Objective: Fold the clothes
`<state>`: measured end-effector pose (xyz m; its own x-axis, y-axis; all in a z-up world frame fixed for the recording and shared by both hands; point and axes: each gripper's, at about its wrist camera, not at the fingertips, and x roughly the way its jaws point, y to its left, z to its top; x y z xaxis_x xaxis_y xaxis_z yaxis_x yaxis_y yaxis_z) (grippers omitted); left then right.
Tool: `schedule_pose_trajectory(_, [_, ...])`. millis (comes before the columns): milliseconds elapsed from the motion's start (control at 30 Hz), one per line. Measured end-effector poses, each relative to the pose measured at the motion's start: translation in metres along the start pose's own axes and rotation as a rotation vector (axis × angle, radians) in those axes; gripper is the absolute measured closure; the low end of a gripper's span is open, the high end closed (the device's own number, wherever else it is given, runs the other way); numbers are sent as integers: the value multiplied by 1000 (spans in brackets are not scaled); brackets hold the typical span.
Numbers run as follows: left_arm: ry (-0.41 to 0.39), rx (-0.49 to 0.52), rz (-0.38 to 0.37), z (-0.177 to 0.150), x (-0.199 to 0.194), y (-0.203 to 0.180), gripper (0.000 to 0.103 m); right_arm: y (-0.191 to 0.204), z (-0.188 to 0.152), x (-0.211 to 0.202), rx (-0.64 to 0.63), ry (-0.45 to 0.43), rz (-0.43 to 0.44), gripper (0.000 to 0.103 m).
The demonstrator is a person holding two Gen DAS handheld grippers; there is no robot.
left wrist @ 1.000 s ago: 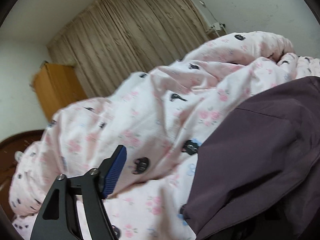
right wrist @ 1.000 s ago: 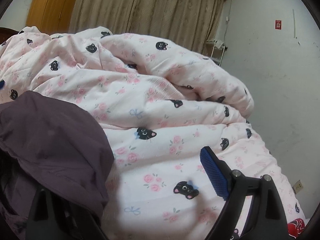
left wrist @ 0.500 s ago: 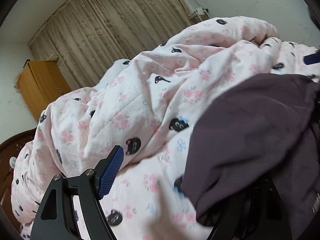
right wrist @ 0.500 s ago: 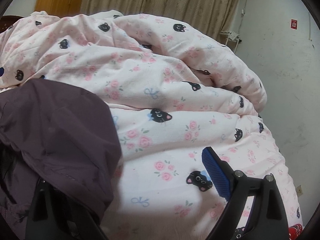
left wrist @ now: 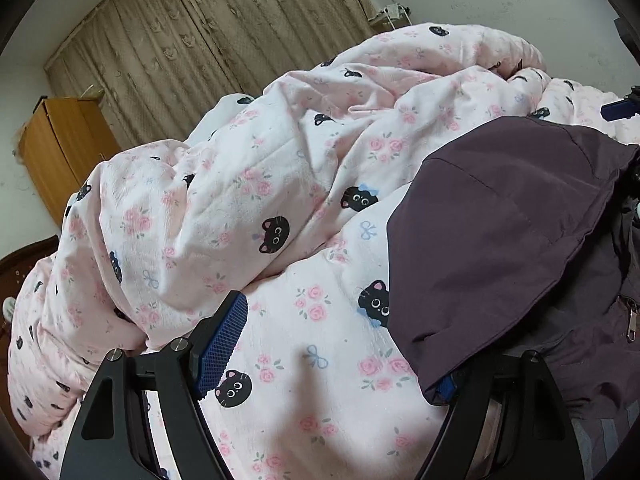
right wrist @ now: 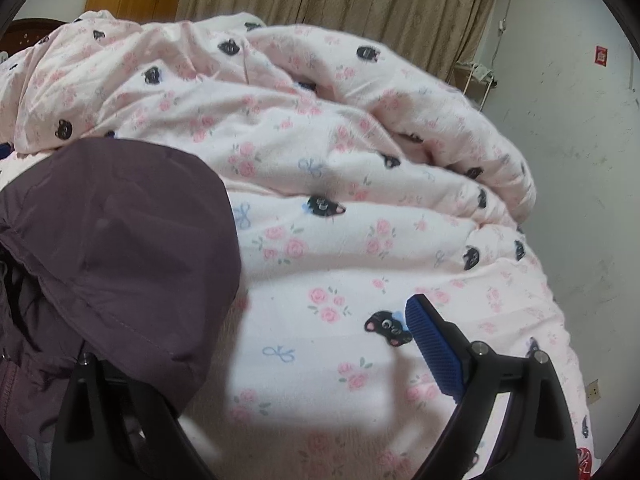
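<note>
1. The quilt (left wrist: pixel 248 208), pink with cats and roses, is heaped across the bed and fills most of both views. It is what the clothing lies on.
2. The jacket (left wrist: pixel 500 232), dark purple, lies on the near part of the quilt between the two grippers. In the left wrist view it sits to the right, in the right wrist view to the left (right wrist: pixel 120 232).
3. Its hood points away from the person, toward the heaped quilt. The body with its zipper (left wrist: pixel 631 322) trails back toward the cameras, so I judge the long axis to run roughly along the grippers' pointing line.
4. The left gripper (left wrist: pixel 332 364) stands wide apart. Its left pad hangs free over the quilt, while its right finger is hidden under the hood's edge. No pinch shows, so it looks released.
5. The right gripper (right wrist: pixel 256 360) mirrors this: its right pad is bare over the quilt and its left finger is covered by jacket cloth. It is spread wide and grasps nothing that I can see.
6. Both hands look equally near, each with its inner finger at the hood. The next move probably needs both jaws shifted inward.
</note>
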<state>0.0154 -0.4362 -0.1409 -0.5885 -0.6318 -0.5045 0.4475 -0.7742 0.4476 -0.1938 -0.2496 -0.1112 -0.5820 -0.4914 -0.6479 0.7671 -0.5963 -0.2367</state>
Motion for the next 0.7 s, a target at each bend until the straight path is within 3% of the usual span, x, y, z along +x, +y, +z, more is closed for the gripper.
schedule_pose_trajectory(100, [-6,-5,-15,3,-7,4,27,0,3,-5,-26,8,105,8])
schedule_pose_trajectory(267, [-4,24,-178,18,-33,7,27,-5,9,-24,-68,7,322,8])
schedule_pose_trajectory(367, [-38,21,-214,25,-50,10,27,-4,10,-36,-93,17,427,8])
schedule_pose_trajectory(533, [-93,-132,-156,35,-52,28,27,-6,17,-44,-20,-44,411,8])
schedule_pose_trajectory(600, [-73,-182,-137,34,-42,34,27,-7,19,-43,13,-53,405,8])
schedule_pose_trajectory(700, [-21,-171,-122,26,-25,29,27,0,19,-34,-3,-26,351,8])
